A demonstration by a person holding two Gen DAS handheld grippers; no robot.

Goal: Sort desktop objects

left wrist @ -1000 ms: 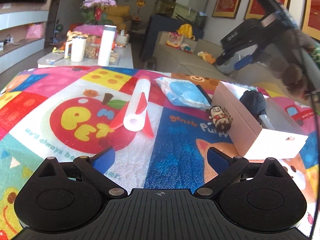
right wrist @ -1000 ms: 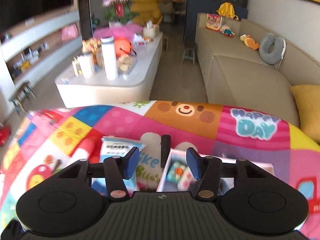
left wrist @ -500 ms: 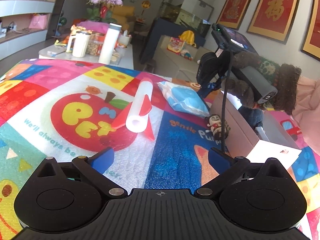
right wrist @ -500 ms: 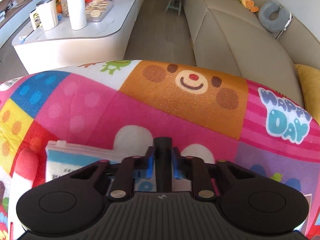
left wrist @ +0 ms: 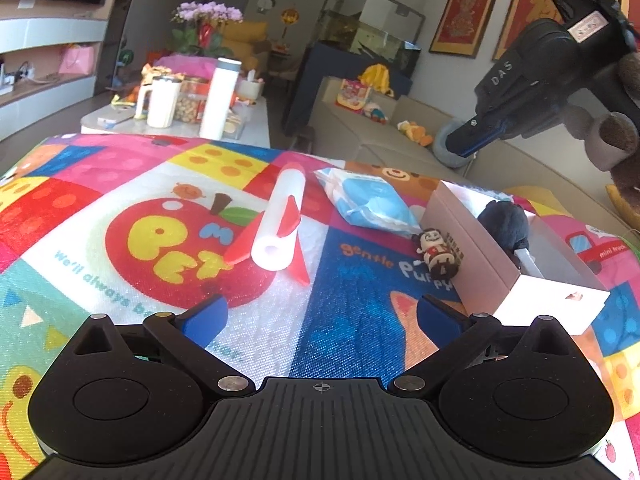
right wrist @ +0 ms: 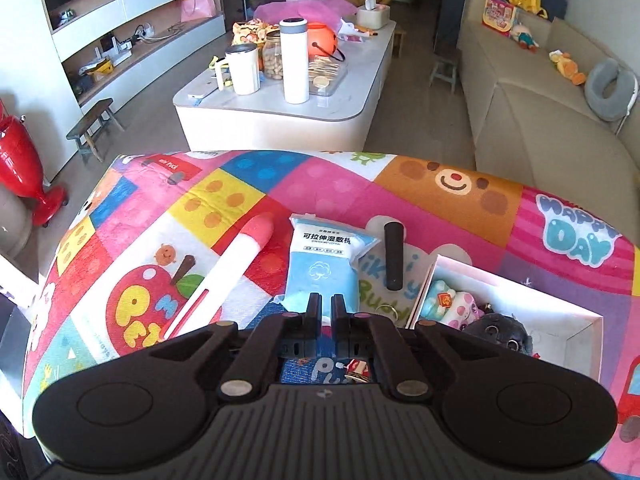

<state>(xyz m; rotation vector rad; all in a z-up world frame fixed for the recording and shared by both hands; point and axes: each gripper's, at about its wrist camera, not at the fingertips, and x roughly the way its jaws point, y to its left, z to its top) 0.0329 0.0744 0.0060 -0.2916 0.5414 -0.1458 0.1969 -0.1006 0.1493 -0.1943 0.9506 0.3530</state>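
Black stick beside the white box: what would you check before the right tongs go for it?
1. Right tongs open: not ok, shut with nothing between them.
2. Black stick free to take: ok, it lies flat on the play mat between the wet-wipe pack and the white box.
3. Room in the box: ok, bare floor shows beside the plush toys.
4. Left tongs out of the way: ok, open and empty.
5. Whether the stick will roll: cannot tell.
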